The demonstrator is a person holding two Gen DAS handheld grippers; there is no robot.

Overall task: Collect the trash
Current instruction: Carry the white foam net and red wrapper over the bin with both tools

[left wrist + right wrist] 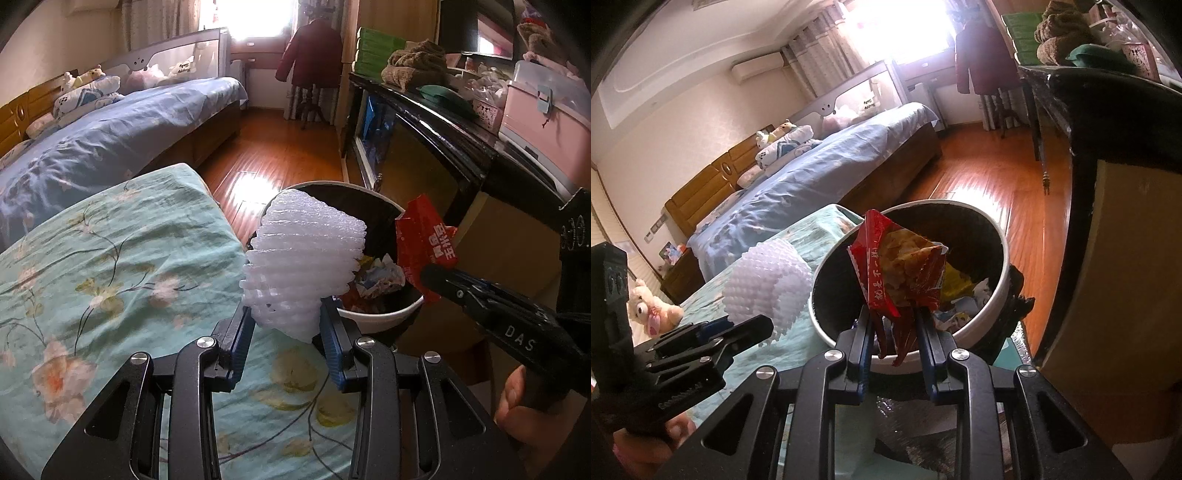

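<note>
Left gripper [286,325] clamps white foam netting [303,266] beside the trash bin [376,317]; right gripper [894,325] clamps a red snack wrapper [901,266] above the bin.

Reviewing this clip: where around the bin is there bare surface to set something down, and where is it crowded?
Free: the floral sheet left of the trash bin, and the wood floor between the blue bed and the black cabinet. Crowded: the cabinet top and the bin's inside, already littered.
</note>
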